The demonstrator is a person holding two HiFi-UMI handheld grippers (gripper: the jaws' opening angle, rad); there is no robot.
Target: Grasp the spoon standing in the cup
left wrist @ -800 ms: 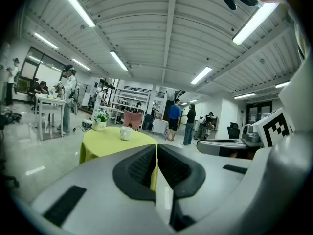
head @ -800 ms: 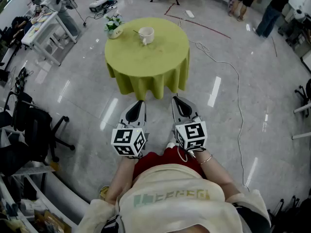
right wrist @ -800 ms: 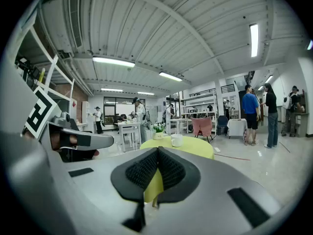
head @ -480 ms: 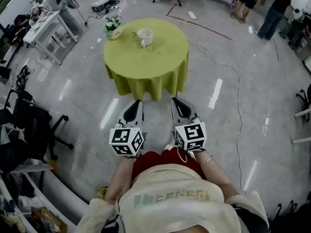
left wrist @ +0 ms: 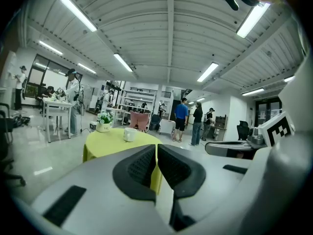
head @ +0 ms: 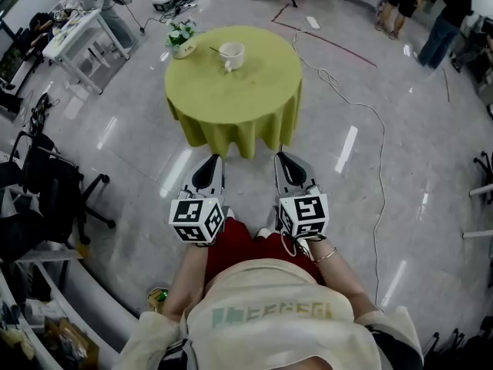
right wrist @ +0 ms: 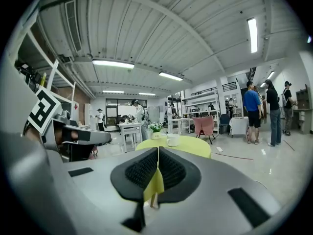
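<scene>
A white cup [head: 232, 55] stands on the far part of a round table with a yellow-green cloth [head: 231, 91]. A thin spoon handle [head: 216, 51] sticks out of the cup to the left. My left gripper [head: 215, 158] and right gripper [head: 280, 156] are side by side over the floor, well short of the table and pointing at it. Both are shut with nothing between the jaws. The left gripper view shows its closed jaws [left wrist: 156, 147] and the cup [left wrist: 129, 134] far ahead. In the right gripper view the shut jaws [right wrist: 158, 151] point toward the cup [right wrist: 172, 140].
A small pot of flowers [head: 182, 41] stands left of the cup on the table. Black office chairs [head: 46, 199] and white tables [head: 77, 41] line the left side. A cable [head: 376, 153] runs across the floor on the right. People [head: 445, 18] stand at the back right.
The left gripper has drifted slightly left and the head view has shifted a little. Both grippers remain shut and short of the table.
</scene>
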